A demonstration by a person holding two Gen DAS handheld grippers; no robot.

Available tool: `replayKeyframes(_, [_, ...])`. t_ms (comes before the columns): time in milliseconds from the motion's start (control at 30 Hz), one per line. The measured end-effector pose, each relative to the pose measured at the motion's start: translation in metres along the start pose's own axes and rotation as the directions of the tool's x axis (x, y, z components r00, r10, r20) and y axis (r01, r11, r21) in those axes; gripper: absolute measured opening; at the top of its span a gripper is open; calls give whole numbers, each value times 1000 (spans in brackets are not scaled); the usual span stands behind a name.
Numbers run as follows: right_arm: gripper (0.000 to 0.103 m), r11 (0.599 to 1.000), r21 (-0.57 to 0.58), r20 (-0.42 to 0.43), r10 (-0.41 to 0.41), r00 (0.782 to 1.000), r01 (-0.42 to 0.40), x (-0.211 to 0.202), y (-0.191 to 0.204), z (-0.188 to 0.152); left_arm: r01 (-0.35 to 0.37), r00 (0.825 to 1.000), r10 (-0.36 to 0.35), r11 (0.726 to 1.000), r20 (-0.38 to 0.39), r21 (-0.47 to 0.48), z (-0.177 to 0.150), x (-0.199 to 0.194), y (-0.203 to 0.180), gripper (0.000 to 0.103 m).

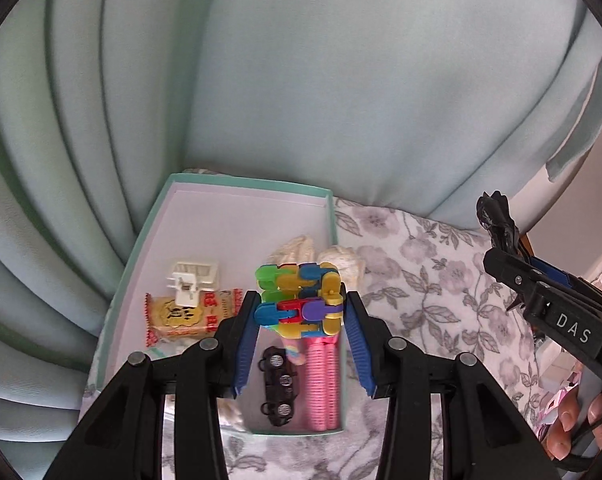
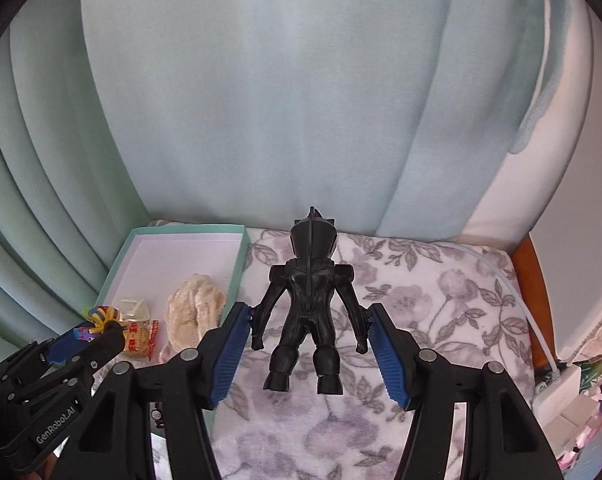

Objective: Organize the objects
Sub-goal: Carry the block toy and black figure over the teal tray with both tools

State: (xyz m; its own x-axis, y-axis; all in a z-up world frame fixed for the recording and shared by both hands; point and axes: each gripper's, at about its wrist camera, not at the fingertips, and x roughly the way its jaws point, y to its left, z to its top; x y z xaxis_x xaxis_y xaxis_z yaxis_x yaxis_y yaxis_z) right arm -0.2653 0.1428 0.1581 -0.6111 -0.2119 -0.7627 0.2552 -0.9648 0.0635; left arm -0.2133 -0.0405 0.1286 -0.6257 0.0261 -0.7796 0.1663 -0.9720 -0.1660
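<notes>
Left tool (image 1: 301,312): clamping a multicoloured block toy (image 1: 299,300) between the blue pads, jaws narrowed onto its sides, toy sitting right at the fingertips. Hanging above the near end of a mint-green box (image 1: 229,188) with a white floor. Toy looking like a tight bundle of snap-together pieces in green, yellow, blue, red and purple. Lying below the tool, inside the box: a black toy car (image 1: 279,388) and a pink ribbed piece (image 1: 321,384) side by side. Lying to the tool's left, also in the box: a yellow-and-red snack packet (image 1: 185,316) with a white plastic clip (image 1: 191,280) resting on its far edge. Peeking out just beyond the toy: a cream crumpled item (image 1: 297,250).

Right tool (image 2: 307,344): spreading wide, pads flanking a black figurine (image 2: 309,304), each pad just beside or touching an arm; cannot tell whether gripping. Figurine lying between the fingers, back showing, crested head pointing away from the tool, legs nearest. Resting on floral bedding (image 2: 441,292), to the right of the box.

Showing at the lower right of the left wrist view: a hand (image 1: 577,424) wrapping fingers around the right tool's handle.
</notes>
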Motion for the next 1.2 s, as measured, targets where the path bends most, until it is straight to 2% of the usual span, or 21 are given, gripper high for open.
replayKeyframes(400, [63, 992, -101, -41, 70, 997, -73, 19, 84, -2, -87, 996, 86, 991, -15, -101, -13, -6, 93, 44])
replayKeyframes(600, [63, 984, -147, -69, 87, 994, -96, 30, 116, -7, -110, 993, 105, 985, -44, -135, -21, 2, 123, 44])
replayKeyframes(833, [63, 976, -183, -97, 98, 990, -115, 44, 142, -10, -110, 992, 101, 982, -70, -151, -27, 13, 141, 44])
replayKeyframes(1200, [63, 969, -208, -164, 99, 982, -133, 73, 159, -21, -96, 990, 80, 986, -114, -139, -32, 37, 143, 44])
